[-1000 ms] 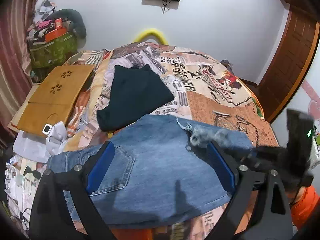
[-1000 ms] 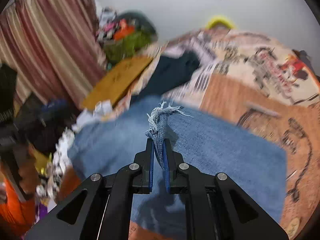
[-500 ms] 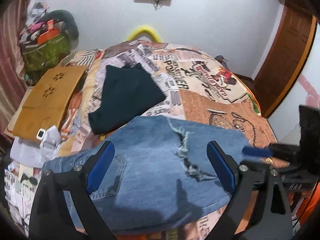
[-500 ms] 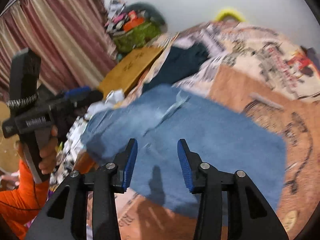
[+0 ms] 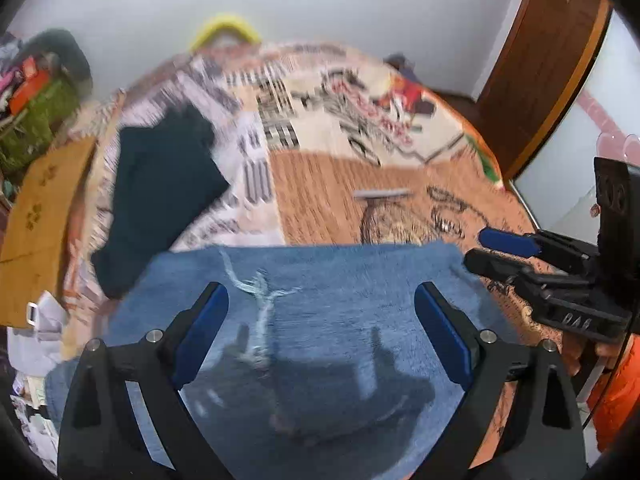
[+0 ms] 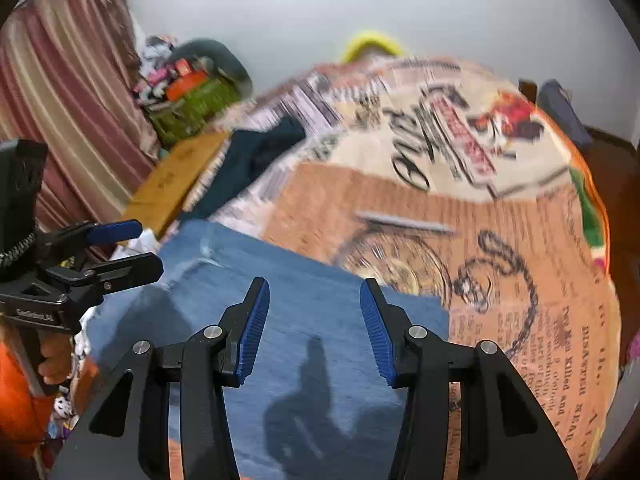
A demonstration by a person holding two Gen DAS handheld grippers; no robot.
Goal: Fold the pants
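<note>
Blue jeans (image 5: 340, 320) lie folded on the near part of the bed, a frayed white hem (image 5: 260, 304) resting on top. My left gripper (image 5: 320, 296) hangs open and wide above them, nothing between its blue pads. In the right wrist view the jeans (image 6: 224, 264) spread under my right gripper (image 6: 313, 286), which is open and empty above their right part. Each gripper also shows in the other's view: the right gripper (image 5: 476, 254) past the jeans' right corner, the left gripper (image 6: 150, 246) over their left edge. Both views are motion-blurred.
A dark folded garment (image 5: 160, 184) lies on the printed bedcover (image 5: 360, 184) beyond the jeans. A wooden lap table (image 5: 40, 208) and white clutter sit at the bed's left. A curtain (image 6: 60, 100) and green bag (image 6: 188, 104) stand left, a brown door (image 5: 552, 60) right.
The right gripper let go of the frayed hem and opened; the hem now lies flat on the jeans. Both grippers have swung sideways to the right over the jeans.
</note>
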